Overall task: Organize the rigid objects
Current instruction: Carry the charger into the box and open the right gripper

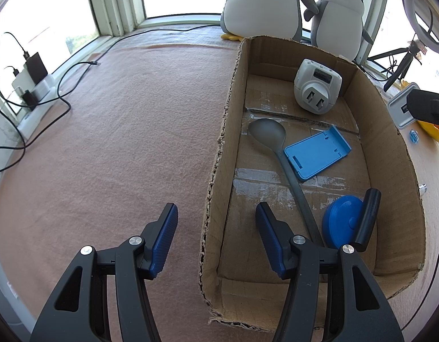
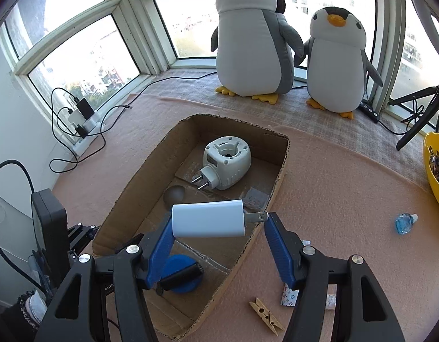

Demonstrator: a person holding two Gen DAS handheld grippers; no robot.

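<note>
An open cardboard box [image 1: 222, 131] [image 2: 279, 171] lies on the pink cloth. Inside are a white plug-in device [image 1: 317, 85] [image 2: 226, 165], a grey spoon [image 1: 272, 138], a blue phone stand [image 1: 316, 154] and a blue round object with a black handle [image 1: 347, 222] [image 2: 181, 275]. My left gripper [image 1: 216, 228] is open and empty, straddling the box's left wall. My right gripper [image 2: 219, 238] holds a white charger [image 2: 209, 219] end to end between its fingers, above the box's near right part.
Two plush penguins [image 2: 253, 34] [image 2: 336, 62] stand by the window. A power strip with cables [image 1: 31, 85] lies at left. A clothespin [image 2: 266, 316], a small blue bottle [image 2: 404, 223], a yellow bowl [image 2: 434, 171] and a tripod [image 2: 418, 114] sit right of the box.
</note>
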